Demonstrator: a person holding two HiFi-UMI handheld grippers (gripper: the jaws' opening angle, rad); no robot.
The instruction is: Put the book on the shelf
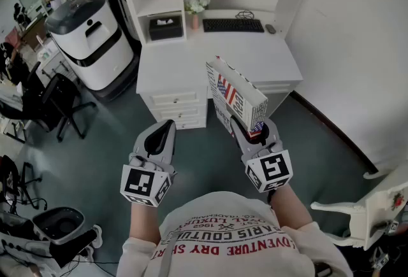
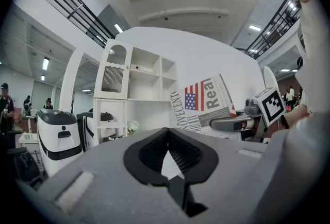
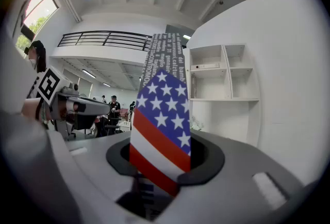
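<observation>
Presently the book (image 1: 236,99), its cover printed with a stars-and-stripes flag and newsprint, is in the air on the near side of the white bench (image 1: 268,59). It is well apart from the shelf (image 1: 159,5), which rises at the far left of that bench.

Right gripper (image 1: 252,128): its fingers (image 3: 209,161) are pinching the book's lower end, one on each face. In the right gripper view the book (image 3: 162,125) stands up out of the slot between them and tilts slightly left. The rest of the volume extends beyond the fingertips towards the bench.

Left gripper (image 1: 167,126): it is level with the right gripper and to its left, apart from the book. In the left gripper view the fingers (image 2: 149,151) appear pressed together at the tips with nothing between them, though the wide-angle view leaves it uncertain whether they fully meet. The book (image 2: 206,102) shows beyond them to the right.

Bench: a black keyboard (image 1: 233,25) lies at its far side, right of the shelf unit.
</observation>
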